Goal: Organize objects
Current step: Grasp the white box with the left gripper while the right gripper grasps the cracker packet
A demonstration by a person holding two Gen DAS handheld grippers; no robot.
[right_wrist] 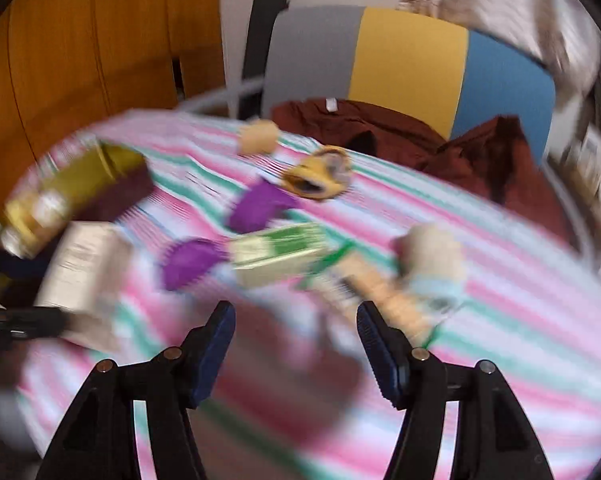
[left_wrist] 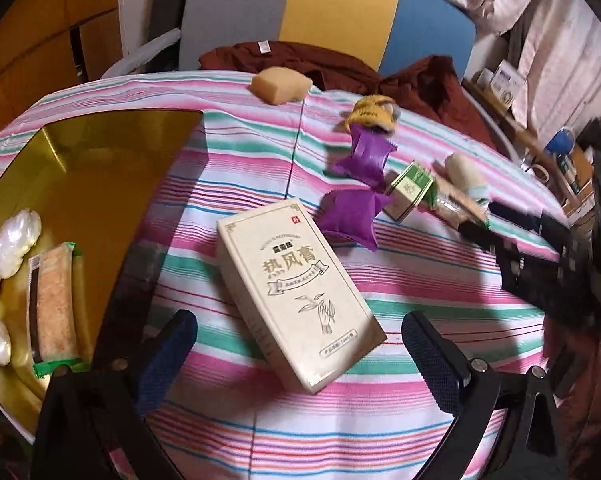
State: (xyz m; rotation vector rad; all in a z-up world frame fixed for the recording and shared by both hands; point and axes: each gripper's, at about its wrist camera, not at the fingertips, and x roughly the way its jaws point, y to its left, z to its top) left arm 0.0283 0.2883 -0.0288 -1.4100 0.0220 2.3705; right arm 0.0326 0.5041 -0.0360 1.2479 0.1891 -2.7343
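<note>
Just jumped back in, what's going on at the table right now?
A person is sorting small items on the striped cloth into a gold tray. Two pearly shells and a snack bar already lie in the tray. The left hand-held gripper is open over the cream box, not gripping it. The right hand-held gripper is open and empty, near the green box. Two purple pouches are still loose on the cloth.
</note>
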